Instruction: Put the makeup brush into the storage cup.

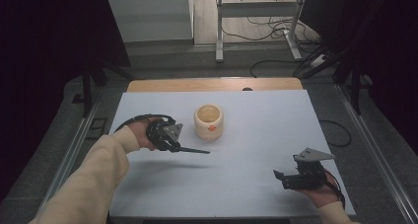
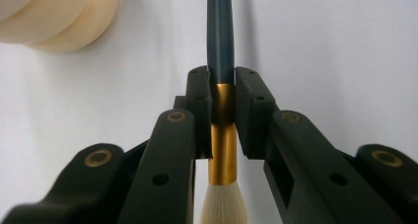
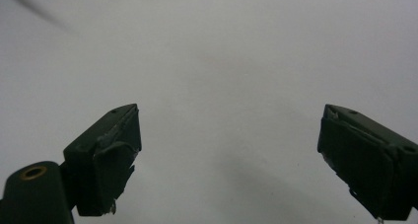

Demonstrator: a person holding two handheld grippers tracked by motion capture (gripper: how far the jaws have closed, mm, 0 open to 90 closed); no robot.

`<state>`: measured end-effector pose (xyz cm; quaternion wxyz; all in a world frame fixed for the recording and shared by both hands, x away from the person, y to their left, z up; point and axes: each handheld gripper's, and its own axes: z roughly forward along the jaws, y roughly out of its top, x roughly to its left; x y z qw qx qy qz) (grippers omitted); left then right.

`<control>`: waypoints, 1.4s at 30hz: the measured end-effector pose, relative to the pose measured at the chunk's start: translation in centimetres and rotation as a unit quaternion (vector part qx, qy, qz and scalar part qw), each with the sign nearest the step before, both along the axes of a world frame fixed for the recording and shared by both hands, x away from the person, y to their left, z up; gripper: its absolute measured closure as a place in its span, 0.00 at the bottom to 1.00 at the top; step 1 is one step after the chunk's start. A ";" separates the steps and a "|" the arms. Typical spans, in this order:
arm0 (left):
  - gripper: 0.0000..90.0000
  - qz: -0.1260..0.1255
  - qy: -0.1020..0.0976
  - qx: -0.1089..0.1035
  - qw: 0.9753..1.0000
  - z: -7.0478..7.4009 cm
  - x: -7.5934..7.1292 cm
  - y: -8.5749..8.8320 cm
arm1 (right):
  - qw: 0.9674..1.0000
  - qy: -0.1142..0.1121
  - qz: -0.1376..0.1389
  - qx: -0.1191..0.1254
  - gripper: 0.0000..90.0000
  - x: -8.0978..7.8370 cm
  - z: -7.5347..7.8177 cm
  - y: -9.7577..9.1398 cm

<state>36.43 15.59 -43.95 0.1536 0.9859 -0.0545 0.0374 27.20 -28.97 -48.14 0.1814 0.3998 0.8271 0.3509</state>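
Nearest, at the table's (image 1: 256, 194) front right: right gripper (image 1: 279, 178) low over the white top, held in a hand (image 1: 323, 193), jaws wide apart with nothing between them. Same in the right gripper view (image 3: 229, 150): two black pads well apart, bare white surface beyond.

Farther in and to the left: left gripper (image 1: 178, 147) held in the left hand (image 1: 143, 136), lifted off the table, its shadow on the white top below. Jaws clamped on a brush (image 1: 194, 150). Dark handle sticking out level from the jaws toward the right, ending just short of the pot's near side, clear of it.

In the left gripper view (image 2: 222, 103): pads pressed against both sides of the brush (image 2: 220, 41), right where the dark handle meets the gold ferrule (image 2: 223, 155). Handle running straight out ahead of the jaws; ferrule and pale bristles (image 2: 223, 206) trailing back between the gripper's arms, toward the camera.

Beyond the left gripper, just past and to the right of it: cream pot (image 1: 209, 121), upright, open at the top, a small orange mark on its near side. In the left gripper view, pot (image 2: 64, 21) ahead and to the left of the jaws, apart from the brush.

Well apart from the right gripper: brush and pot both far to its left.
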 end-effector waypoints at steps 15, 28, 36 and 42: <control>0.87 0.012 0.005 -0.002 1.000 -0.1 -1.6 -0.3 | 1.000 0.000 0.001 -0.003 0.11 0.0 0.0 0.1; 0.87 0.034 0.011 -0.014 0.999 -0.2 -2.6 0.0 | 1.000 0.000 0.002 -0.005 0.11 0.0 0.0 0.4; 0.87 0.056 0.012 -0.007 0.998 -0.4 -3.2 -0.4 | 1.000 -0.003 0.004 -0.006 0.11 -0.1 0.1 0.5; 0.87 0.070 0.019 -0.015 0.997 -0.6 -3.3 -0.6 | 1.000 -0.003 0.004 -0.006 0.11 -0.1 0.1 0.5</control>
